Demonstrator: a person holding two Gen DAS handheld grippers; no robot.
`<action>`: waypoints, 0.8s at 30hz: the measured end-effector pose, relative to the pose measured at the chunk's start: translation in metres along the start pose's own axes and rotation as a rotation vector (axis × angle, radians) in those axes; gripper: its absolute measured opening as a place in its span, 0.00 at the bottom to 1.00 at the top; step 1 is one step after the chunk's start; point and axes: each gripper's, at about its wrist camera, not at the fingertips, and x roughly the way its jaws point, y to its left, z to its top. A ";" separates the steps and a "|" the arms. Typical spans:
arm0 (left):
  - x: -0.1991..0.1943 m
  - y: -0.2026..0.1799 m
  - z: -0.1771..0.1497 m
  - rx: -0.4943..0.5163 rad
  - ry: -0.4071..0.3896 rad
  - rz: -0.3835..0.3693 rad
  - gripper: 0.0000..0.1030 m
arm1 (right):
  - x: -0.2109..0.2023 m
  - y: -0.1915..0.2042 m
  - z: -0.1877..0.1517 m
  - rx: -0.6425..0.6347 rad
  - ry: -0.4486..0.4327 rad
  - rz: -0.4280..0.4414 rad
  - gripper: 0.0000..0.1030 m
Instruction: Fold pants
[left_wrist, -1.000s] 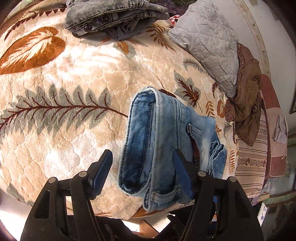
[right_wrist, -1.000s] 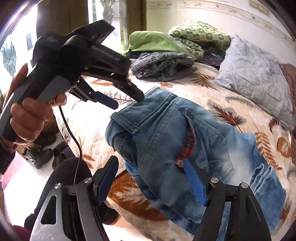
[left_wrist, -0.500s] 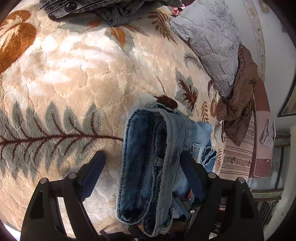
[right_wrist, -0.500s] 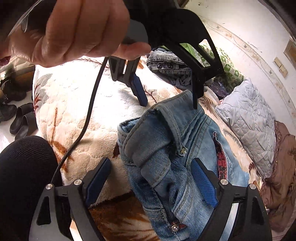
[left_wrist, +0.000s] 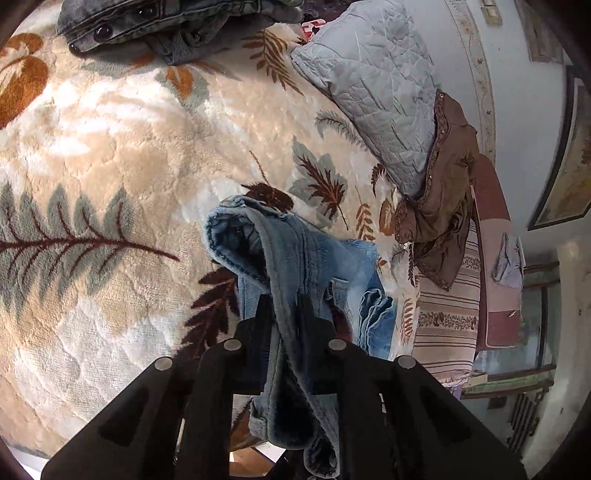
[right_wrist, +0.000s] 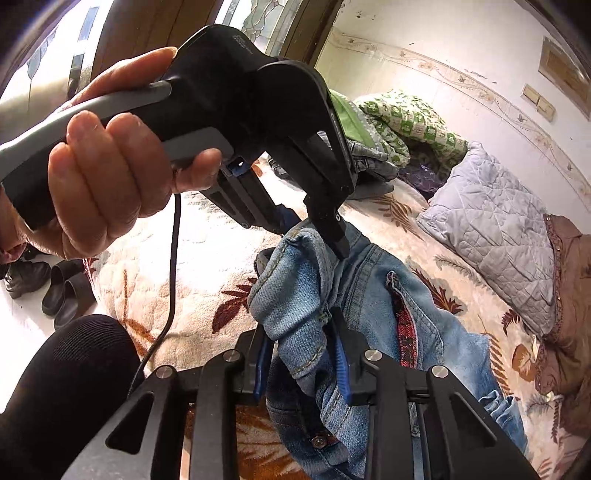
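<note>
Light blue jeans (left_wrist: 295, 258) lie bunched on a cream leaf-patterned blanket (left_wrist: 110, 177). My left gripper (left_wrist: 285, 314) is shut on a bunched fold of the jeans' waistband and lifts it a little. In the right wrist view the jeans (right_wrist: 406, 295) spread to the right, with a red plaid lining at the pocket. My right gripper (right_wrist: 303, 350) is shut on the waistband near the button. The left gripper (right_wrist: 314, 229) shows there above it, pinching the same band a little farther along.
Folded grey jeans (left_wrist: 166, 26) lie at the far side of the bed, with green bedding (right_wrist: 399, 118) behind. A grey quilted pillow (left_wrist: 376, 92) and brown garment (left_wrist: 439, 192) sit right. Shoes (right_wrist: 44, 284) stand on the floor left. My black-clad knee (right_wrist: 66, 387) is close.
Both grippers went from open around the waistband to shut on it. The waistband is now bunched and lifted off the blanket.
</note>
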 end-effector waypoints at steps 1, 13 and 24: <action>-0.003 -0.009 -0.001 0.012 -0.008 0.001 0.11 | -0.005 -0.003 -0.001 0.017 -0.007 0.006 0.27; 0.059 -0.148 -0.025 0.261 0.076 0.039 0.15 | -0.073 -0.122 -0.042 0.479 -0.086 0.058 0.27; 0.234 -0.228 -0.089 0.437 0.397 0.259 0.18 | -0.071 -0.218 -0.208 1.164 0.053 0.260 0.37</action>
